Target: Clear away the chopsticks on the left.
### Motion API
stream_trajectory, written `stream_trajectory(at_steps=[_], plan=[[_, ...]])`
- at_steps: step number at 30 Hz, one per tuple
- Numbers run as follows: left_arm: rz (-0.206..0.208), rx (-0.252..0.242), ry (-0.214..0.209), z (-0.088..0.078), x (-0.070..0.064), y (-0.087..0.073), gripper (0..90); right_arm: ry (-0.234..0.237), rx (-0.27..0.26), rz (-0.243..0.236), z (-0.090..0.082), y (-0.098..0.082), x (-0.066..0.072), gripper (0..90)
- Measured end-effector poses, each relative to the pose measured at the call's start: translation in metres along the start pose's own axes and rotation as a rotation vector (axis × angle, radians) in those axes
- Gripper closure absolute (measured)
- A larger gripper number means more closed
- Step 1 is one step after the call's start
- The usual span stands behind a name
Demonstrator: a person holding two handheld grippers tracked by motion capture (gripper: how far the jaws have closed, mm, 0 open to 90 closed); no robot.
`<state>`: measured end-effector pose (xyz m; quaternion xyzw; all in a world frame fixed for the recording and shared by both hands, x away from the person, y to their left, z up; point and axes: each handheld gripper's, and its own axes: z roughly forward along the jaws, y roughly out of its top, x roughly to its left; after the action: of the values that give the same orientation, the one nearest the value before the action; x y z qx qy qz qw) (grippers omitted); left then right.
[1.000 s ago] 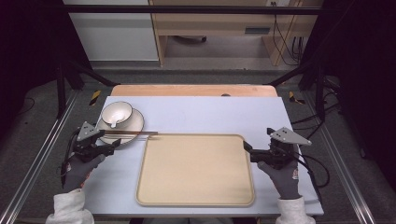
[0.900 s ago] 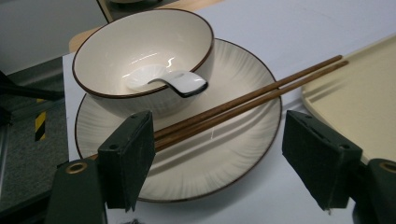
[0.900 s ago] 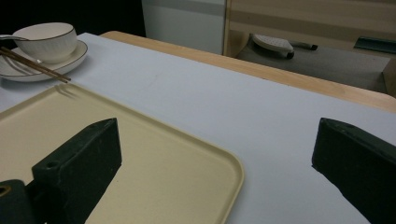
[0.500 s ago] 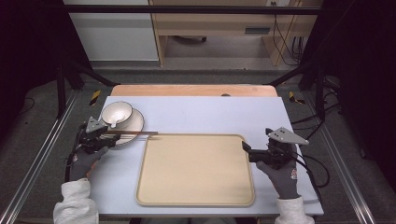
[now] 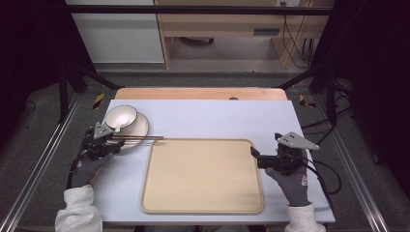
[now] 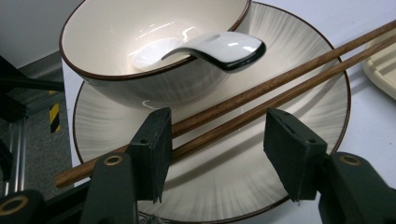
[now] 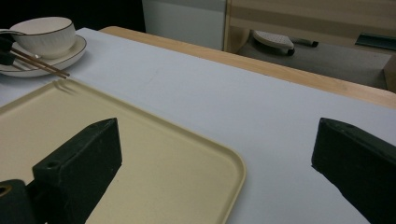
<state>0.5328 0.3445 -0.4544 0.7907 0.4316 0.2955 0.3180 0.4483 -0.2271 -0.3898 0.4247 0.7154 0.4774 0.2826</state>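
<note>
High view: left gripper (image 5: 112,143) has slid from beside the plate (image 5: 138,129) onto its rim, jaws just narrowing, apart astride chopsticks (image 6: 261,95); right gripper (image 5: 255,155) stays, jaws wide.

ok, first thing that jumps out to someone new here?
The left claw over the plate at the table's left, its jaws just been closing astride the pair of wooden chopsticks lying across the plate, pads not yet pressing. Behind them a bowl sits on the plate with a white spoon hooked over its rim. Mid-table, the big beige tray lies bare, right claw open at its edge.
</note>
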Motion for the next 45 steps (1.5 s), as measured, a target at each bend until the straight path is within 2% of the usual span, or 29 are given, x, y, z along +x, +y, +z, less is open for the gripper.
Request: stream_trajectory(at_steps=[7, 9, 15, 19, 22, 28, 37, 40, 42, 43, 45], plan=[[0.003, 0.01, 0.0, -0.003, 0.0, 0.0, 46.0, -0.001, -0.013, 0.002, -0.003, 0.001, -0.001, 1.8], [-0.012, -0.008, -0.016, -0.004, 0.002, 0.001, 45.5, 0.002, -0.016, 0.002, -0.003, 0.001, -0.001, 1.8], [-0.005, 0.006, -0.026, 0.001, 0.001, 0.001, 44.3, 0.006, -0.013, 0.001, -0.002, 0.001, -0.001, 1.8], [0.015, 0.018, 0.003, 0.004, -0.003, 0.002, 43.8, 0.005, -0.013, 0.001, -0.003, 0.001, -0.001, 1.8], [0.015, 0.019, 0.004, 0.003, -0.004, 0.002, 46.5, 0.006, -0.018, 0.005, -0.004, 0.002, -0.001, 1.8], [0.05, 0.045, 0.011, -0.001, -0.009, 0.003, 53.9, 0.005, -0.02, 0.004, -0.004, 0.002, -0.001, 1.8], [0.033, 0.067, -0.016, -0.008, -0.007, 0.005, 66.0, 0.0, -0.025, 0.006, -0.006, 0.003, -0.001, 1.8], [0.029, 0.052, -0.035, -0.009, -0.007, 0.006, 65.1, 0.001, -0.025, 0.003, -0.006, 0.003, -0.001, 1.8], [0.028, 0.04, -0.052, -0.007, -0.009, 0.008, 59.5, 0.001, -0.026, 0.003, -0.007, 0.003, -0.001, 1.7], [0.048, 0.052, -0.052, -0.003, -0.012, 0.009, 57.8, 0.001, -0.026, 0.002, -0.007, 0.003, -0.001, 1.8], [0.057, 0.071, -0.052, 0.002, -0.014, 0.008, 57.4, 0.002, -0.027, 0.002, -0.007, 0.003, -0.001, 1.8]])
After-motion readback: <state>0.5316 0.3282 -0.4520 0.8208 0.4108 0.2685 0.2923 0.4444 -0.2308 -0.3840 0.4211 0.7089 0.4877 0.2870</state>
